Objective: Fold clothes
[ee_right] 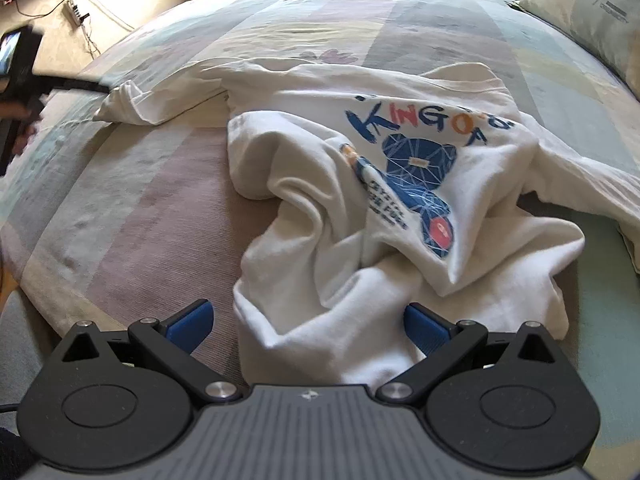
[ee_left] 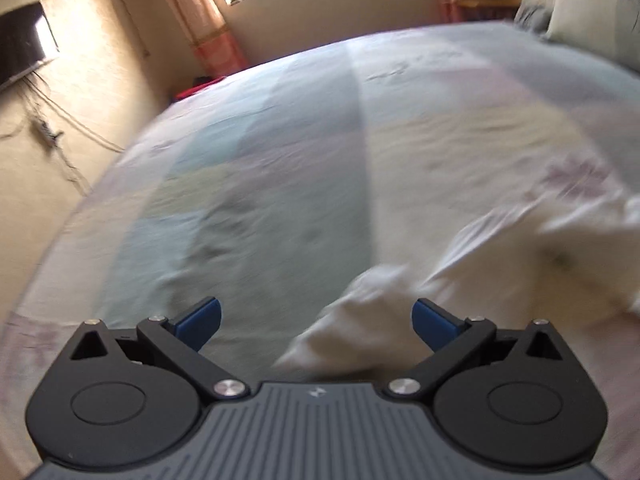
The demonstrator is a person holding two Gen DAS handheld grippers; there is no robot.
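Note:
A white T-shirt [ee_right: 360, 184] with a blue bear print and "KING" lettering lies crumpled on the bed, its lower part bunched toward me. My right gripper [ee_right: 306, 326] stands open just above the bunched hem, blue fingertips on either side of the cloth, nothing pinched. In the left wrist view a white sleeve of the T-shirt [ee_left: 400, 300] stretches in from the right. My left gripper [ee_left: 318, 322] is open over the sleeve's end, with its right fingertip near the cloth. That view is motion-blurred. The left gripper [ee_right: 24, 76] also shows at the far left beside the sleeve tip.
The bed [ee_right: 152, 184] has a pastel patchwork sheet. Pillows [ee_right: 588, 12] lie at the far right corner. A window and curtains [ee_left: 224, 20] are behind the bed, with a dark screen [ee_left: 20, 40] and cables with a power strip [ee_left: 46, 132] along the left wall.

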